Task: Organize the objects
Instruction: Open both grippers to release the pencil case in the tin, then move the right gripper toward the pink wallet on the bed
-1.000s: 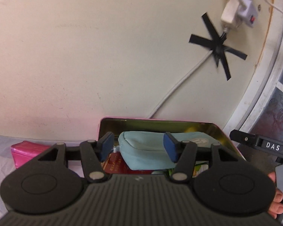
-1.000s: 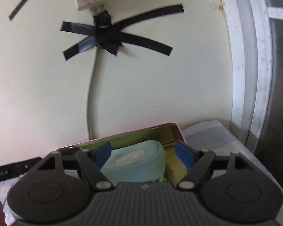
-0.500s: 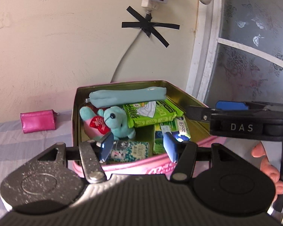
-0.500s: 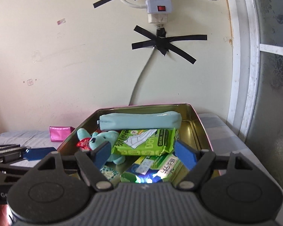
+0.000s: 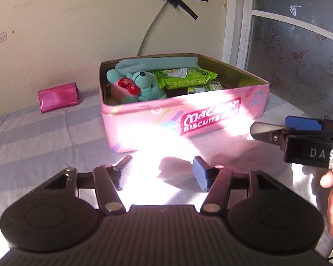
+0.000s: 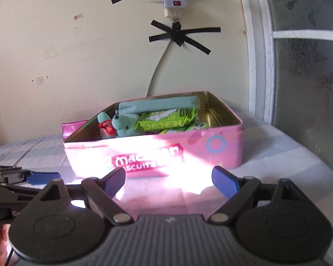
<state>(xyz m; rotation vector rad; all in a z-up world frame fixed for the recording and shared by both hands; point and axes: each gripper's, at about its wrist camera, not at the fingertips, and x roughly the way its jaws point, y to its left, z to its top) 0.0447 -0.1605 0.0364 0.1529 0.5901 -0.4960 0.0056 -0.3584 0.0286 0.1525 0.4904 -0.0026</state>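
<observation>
A pink biscuit tin (image 5: 144, 119) stands open on the striped cloth, also in the right wrist view (image 6: 230, 148). It holds a teal plush bear (image 5: 144, 84), a light-blue pouch (image 5: 157, 63) along the back and green packets (image 5: 184, 77). The bear (image 6: 124, 126), pouch (image 6: 162, 106) and packets (image 6: 166, 122) show in the right wrist view too. My left gripper (image 5: 162, 175) is open and empty in front of the tin. My right gripper (image 6: 168, 179) is open and empty, also in front of the tin, and shows at the right of the left wrist view (image 5: 299, 128).
A magenta purse (image 5: 57, 97) lies on the cloth left of the tin, near the wall. A cable taped with black tape (image 6: 179, 34) runs down the wall behind the tin from a power strip (image 6: 173, 2). A frosted glass door (image 5: 299, 44) stands at the right.
Both grippers have pulled back and away from over the tin; the tin's front side is now in view. Both stay open and empty.
</observation>
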